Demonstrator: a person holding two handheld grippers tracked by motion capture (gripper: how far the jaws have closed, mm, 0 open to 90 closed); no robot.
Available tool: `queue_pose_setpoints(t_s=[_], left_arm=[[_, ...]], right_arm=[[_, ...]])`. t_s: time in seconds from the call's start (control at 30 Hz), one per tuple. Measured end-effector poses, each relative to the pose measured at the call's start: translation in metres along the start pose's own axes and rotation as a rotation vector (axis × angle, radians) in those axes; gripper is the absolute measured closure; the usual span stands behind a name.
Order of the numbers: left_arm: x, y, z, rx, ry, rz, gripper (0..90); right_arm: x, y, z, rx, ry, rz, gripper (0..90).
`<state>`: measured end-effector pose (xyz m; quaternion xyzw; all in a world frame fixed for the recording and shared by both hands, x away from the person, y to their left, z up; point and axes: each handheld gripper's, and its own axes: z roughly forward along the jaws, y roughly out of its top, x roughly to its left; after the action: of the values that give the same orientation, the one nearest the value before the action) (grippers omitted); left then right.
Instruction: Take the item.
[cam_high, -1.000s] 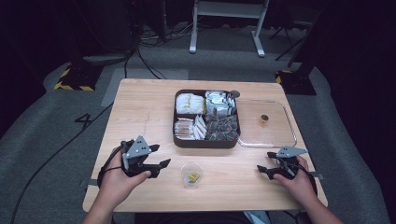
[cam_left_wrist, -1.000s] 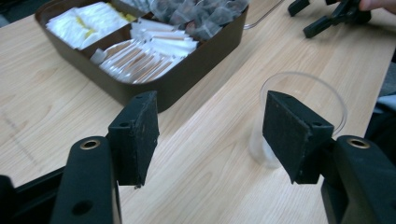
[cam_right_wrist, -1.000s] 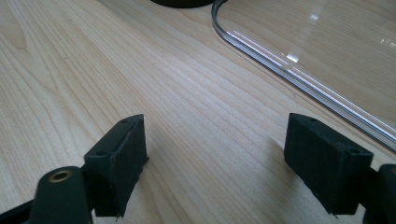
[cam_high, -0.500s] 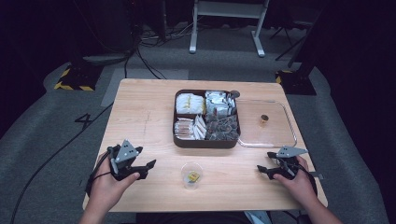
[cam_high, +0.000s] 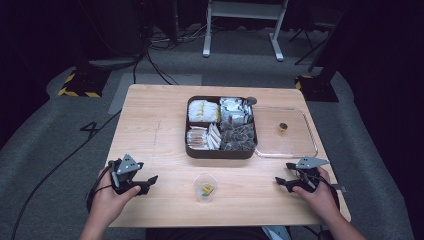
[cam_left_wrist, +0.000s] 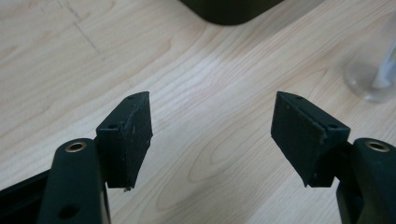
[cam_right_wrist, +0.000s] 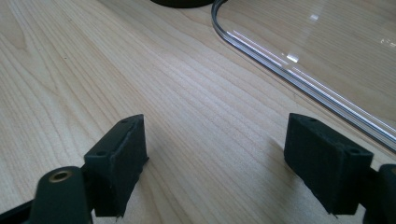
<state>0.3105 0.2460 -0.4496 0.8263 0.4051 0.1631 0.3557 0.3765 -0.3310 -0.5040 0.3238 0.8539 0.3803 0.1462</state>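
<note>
**Both tongs idle at the near edge; cup awaits approach**

The left tongs rest near the near left corner of the worktop, jaws spread and empty. The right tongs sit near the near right corner, likewise spread, holding nothing. The small clear cup stands between them by the near edge, apart from both, with something yellow inside. The compartment tray lies mid-worktop, its clear lid touching its right side.

Judgement: the reach has not begun. Recommend approaching the cup level, jaws wide, closing gently on the wall; thin plastic will likely tip or buckle under a hard squeeze.
</note>
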Motion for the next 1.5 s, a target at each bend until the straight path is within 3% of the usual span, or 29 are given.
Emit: queue_pose_setpoints(t_s=[0.13,0.23,0.7,0.87,1.03,1.1,1.17,1.5], left_arm=[[0.005,-0.009,0.002,0.010,0.024,-0.032,30.1],[0.010,-0.016,0.002,0.043,0.022,-0.048,29.9],[0.014,-0.037,0.019,0.189,0.041,0.000,23.9],[0.016,-0.040,0.021,0.163,0.040,-0.039,19.9],[0.020,-0.045,0.025,0.104,0.034,-0.035,13.2],[0.021,-0.048,0.030,0.069,0.030,-0.028,6.1],[0.021,-0.048,0.031,0.073,0.039,-0.037,1.6],[0.021,-0.049,0.030,0.080,0.032,-0.030,0.4]], right_arm=[[0.000,0.000,0.000,0.000,0.000,0.000,21.2],[0.000,0.000,0.000,0.000,0.000,0.000,21.2],[0.000,0.000,0.000,0.000,0.000,0.000,21.2],[0.000,0.000,0.000,0.000,0.000,0.000,21.2],[0.000,0.000,0.000,0.000,0.000,0.000,21.2],[0.000,0.000,0.000,0.000,0.000,0.000,21.2],[0.000,0.000,0.000,0.000,0.000,0.000,21.2],[0.000,0.000,0.000,0.000,0.000,0.000,21.2]])
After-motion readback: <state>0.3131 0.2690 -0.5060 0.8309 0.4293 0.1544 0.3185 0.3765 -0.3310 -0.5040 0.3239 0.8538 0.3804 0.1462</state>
